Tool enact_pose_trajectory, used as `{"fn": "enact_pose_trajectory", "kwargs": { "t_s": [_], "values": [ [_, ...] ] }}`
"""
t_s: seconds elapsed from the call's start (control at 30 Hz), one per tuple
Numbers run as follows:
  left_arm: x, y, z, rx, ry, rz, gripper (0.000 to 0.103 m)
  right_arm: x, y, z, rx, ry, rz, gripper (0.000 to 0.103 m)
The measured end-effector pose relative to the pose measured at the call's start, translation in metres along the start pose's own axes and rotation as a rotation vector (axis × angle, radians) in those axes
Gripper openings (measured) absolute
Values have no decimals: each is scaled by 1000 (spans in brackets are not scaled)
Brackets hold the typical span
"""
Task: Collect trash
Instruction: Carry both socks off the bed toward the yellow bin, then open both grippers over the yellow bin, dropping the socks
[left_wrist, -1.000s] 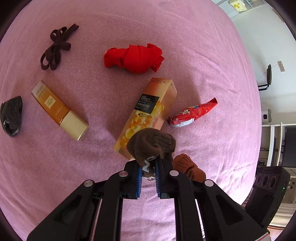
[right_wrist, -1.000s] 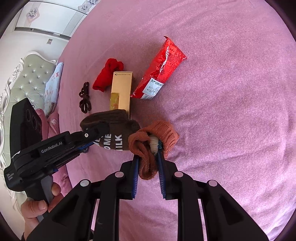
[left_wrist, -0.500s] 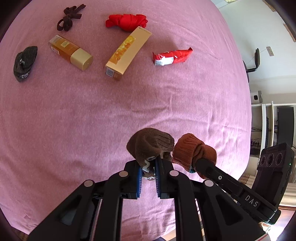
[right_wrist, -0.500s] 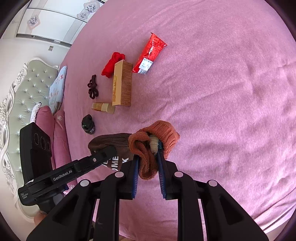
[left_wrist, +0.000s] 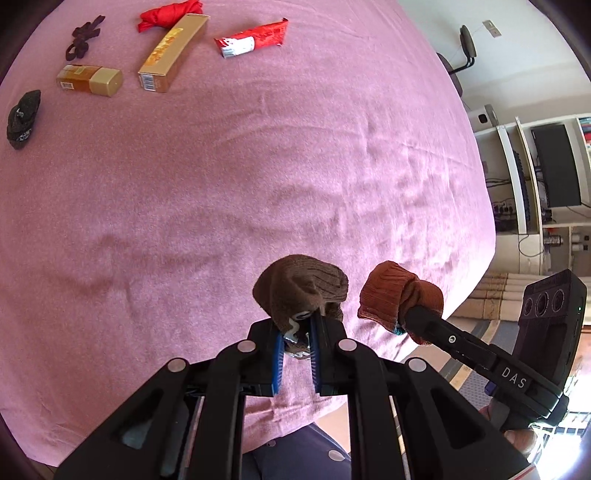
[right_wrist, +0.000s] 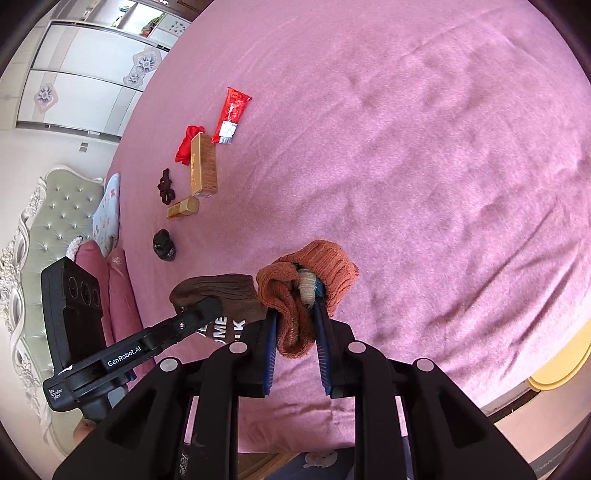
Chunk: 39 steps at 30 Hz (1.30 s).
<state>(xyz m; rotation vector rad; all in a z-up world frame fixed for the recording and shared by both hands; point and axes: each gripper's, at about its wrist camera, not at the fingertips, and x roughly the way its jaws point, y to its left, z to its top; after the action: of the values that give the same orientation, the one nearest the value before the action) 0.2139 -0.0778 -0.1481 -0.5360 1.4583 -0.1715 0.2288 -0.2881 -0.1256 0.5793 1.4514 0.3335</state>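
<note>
My left gripper (left_wrist: 295, 328) is shut on a dark brown knitted sock (left_wrist: 301, 288) with white lettering, held above the near part of the pink bed (left_wrist: 258, 177). Right beside it my right gripper (right_wrist: 295, 306) is shut on an orange-brown knitted sock (right_wrist: 306, 273). Each view shows the other gripper and its sock: the orange one (left_wrist: 399, 295) to the right, the brown one (right_wrist: 221, 291) to the left. Far back on the bed lie a red snack wrapper (left_wrist: 253, 38), a long gold box (left_wrist: 173, 51) and a small gold box (left_wrist: 90, 79).
A red cloth (left_wrist: 170, 13), a dark brown hair tie (left_wrist: 83, 40) and a small black item (left_wrist: 22, 118) also lie at the far side. A quilted headboard (right_wrist: 48, 229) and pillows stand left; shelves with a monitor (left_wrist: 554, 166) stand right. A yellow object (right_wrist: 557, 369) sits past the bed edge.
Both grippers, each still holding its sock, have pulled back and risen away from the items, which now look small and far. The near bed edge and floor have come into view.
</note>
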Motion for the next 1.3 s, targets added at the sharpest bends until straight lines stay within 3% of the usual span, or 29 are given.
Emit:
{"fn": "enact_pose_trajectory", "kwargs": {
  "t_s": [0.47, 0.63, 0.9, 1.3],
  "values": [
    [71, -138, -52, 203, 136, 3, 12, -91, -131, -41, 216, -109, -5, 19],
    [105, -199, -76, 264, 185, 12, 12, -138, -194, -56, 295, -159, 7, 19],
    [161, -287, -128, 371, 262, 23, 12, -191, -289, -85, 388, -183, -44, 19],
    [236, -358, -190, 498, 394, 68, 12, -220, -386, -128, 516, -185, -61, 19]
  ]
}}
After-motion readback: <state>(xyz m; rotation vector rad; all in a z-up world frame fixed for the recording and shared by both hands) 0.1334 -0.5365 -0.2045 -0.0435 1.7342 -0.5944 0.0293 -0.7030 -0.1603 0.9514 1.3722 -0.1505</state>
